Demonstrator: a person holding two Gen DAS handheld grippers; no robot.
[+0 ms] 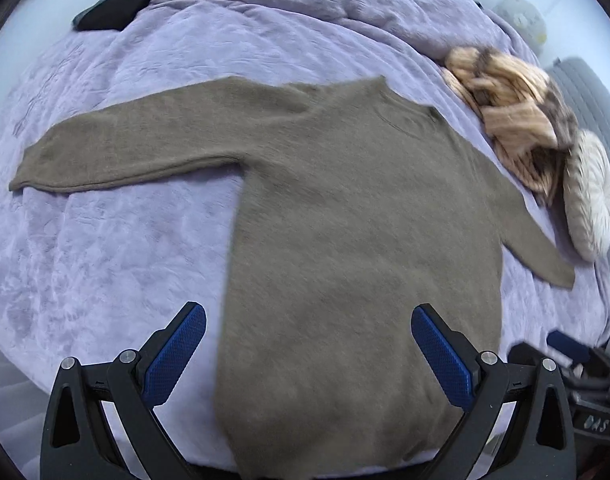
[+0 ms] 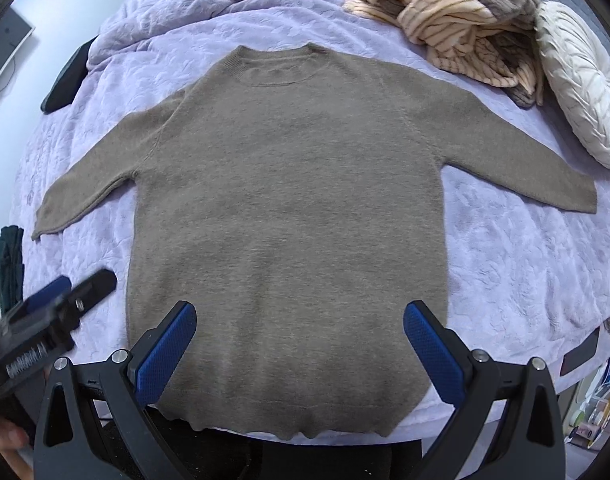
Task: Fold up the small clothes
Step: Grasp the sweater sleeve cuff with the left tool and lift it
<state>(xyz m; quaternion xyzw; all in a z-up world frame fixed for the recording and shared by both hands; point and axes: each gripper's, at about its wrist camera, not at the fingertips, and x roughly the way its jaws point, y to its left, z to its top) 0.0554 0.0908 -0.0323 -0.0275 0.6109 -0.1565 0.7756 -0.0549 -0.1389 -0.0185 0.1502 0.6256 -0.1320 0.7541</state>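
Both tongs, left (image 1: 308, 354) and right (image 2: 300, 350), gape apart, empty, above my brown sweater (image 2: 289, 216), flat on the lavender bed (image 2: 517, 264). Lower right, left view alone shows blurred lettering, unreadable.

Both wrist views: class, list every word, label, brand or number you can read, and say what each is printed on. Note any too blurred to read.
"DAS", partly legible and possibly cut off: on the right gripper body, seen in the left wrist view.
White lettering on the left gripper body in the right wrist view: upside down and blurred, unreadable.
Sweater, blanket, cushion: no text visible.
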